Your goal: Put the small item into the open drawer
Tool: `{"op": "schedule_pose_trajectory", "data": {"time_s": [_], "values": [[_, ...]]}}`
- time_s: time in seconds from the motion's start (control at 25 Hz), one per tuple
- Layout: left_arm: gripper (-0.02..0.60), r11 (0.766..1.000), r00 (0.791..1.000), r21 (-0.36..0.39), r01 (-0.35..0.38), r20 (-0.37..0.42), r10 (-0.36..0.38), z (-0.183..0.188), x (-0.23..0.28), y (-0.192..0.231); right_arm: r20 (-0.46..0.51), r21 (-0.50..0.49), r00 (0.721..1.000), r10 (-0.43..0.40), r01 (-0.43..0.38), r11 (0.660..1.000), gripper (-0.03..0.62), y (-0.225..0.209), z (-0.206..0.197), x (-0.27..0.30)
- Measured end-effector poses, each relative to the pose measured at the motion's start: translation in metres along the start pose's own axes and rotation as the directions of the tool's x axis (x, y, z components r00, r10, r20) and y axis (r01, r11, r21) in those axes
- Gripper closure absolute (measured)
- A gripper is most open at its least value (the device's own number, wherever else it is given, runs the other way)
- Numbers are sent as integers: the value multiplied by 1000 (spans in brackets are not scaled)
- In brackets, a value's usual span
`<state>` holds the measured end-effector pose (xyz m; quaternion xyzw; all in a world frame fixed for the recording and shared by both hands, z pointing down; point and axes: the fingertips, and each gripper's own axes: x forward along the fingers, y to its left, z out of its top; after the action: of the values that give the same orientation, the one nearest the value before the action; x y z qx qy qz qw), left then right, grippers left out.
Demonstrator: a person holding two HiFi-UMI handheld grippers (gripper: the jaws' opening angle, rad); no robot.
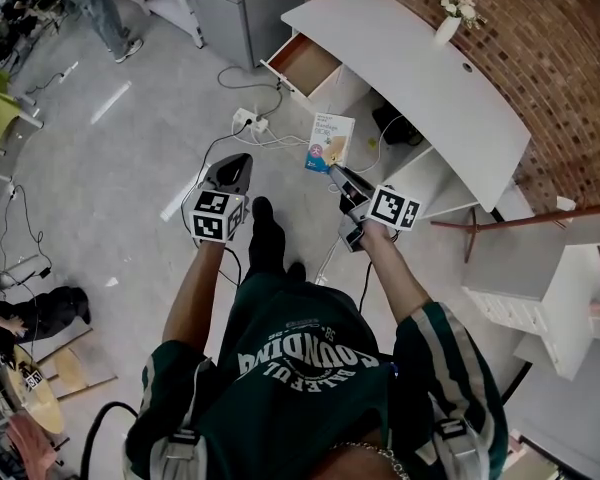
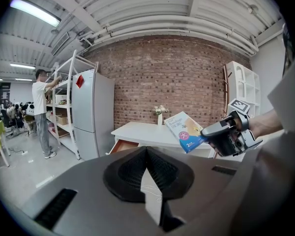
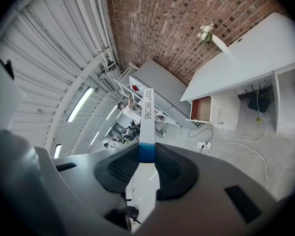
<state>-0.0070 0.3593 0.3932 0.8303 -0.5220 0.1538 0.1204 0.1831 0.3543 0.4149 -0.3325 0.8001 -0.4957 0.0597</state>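
One drawer (image 1: pixel 302 63) open, bandage box (image 1: pixel 330 140) clamped in right gripper (image 1: pixel 337 175)

A vase (image 1: pixel 447 30) stands on the desk (image 1: pixel 420 68), drawer (image 1: pixel 302 63) at its left end.

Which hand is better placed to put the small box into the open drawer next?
Right. The right gripper clamps the flat white-and-blue cardboard box, with the open wooden drawer of the white desk ahead of it. The left gripper is shut and empty.
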Motion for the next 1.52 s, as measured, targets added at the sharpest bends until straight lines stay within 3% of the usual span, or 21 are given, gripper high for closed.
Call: {"op": "schedule_pose_trajectory", "data": {"time_s": [0.68, 1.52], "values": [[566, 1000, 1000, -10, -1, 1, 1, 17, 53, 52, -28, 14, 1000, -10, 10, 1000, 485, -14, 27, 58], [566, 999, 998, -39, 37, -51, -39, 40, 156, 157, -42, 53, 998, -51, 53, 997, 485, -40, 94, 182]]}}
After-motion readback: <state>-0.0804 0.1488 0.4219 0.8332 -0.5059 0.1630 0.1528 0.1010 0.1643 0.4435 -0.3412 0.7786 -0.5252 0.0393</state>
